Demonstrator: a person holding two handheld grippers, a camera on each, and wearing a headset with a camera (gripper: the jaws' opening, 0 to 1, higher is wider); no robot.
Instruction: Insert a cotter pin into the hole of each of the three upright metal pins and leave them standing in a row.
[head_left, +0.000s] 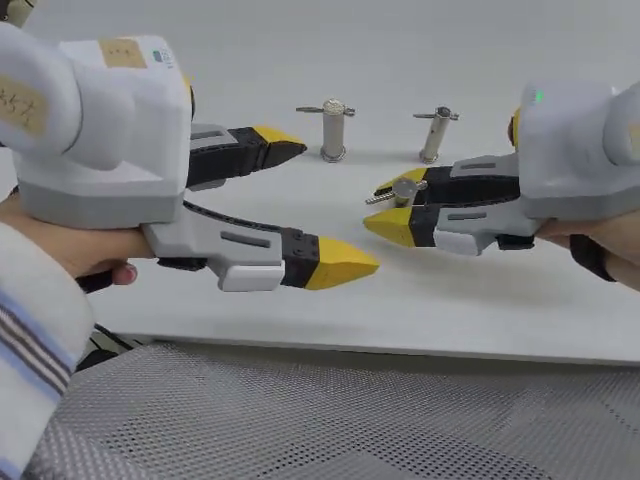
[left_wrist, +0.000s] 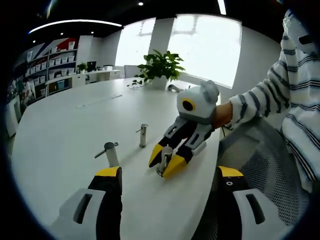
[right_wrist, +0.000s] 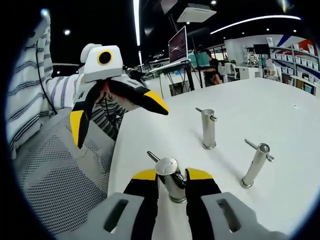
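Here: right gripper clamps one pin, left gripper wide open

The right gripper (right_wrist: 172, 176) is closed narrowly around the held pin (right_wrist: 168, 167), a short steel cylinder with a rounded head and a flared foot. A cotter pin (right_wrist: 152, 156) crosses its head. Whether the foot touches the white matte tabletop (head_left: 480, 300) cannot be told.

Beyond it two more pins stand on the tabletop, well apart from each other, each with a thin rod through its top. The second pin (head_left: 333, 131), to the left in the head view, is upright, and the third pin (head_left: 435, 134) looks slightly tilted.

The left gripper (head_left: 322, 205) hovers near the held pin, its black, yellow-tipped jaws spread wide with nothing between them. Tan stickers (head_left: 122, 52) on its white shell carry handwriting too small to read. A green light (head_left: 538, 97) glows on the right gripper's shell.

A grey mesh surface (head_left: 350, 420) lies at the tabletop's near edge — a striped sleeve (head_left: 30, 340) shows beside it.
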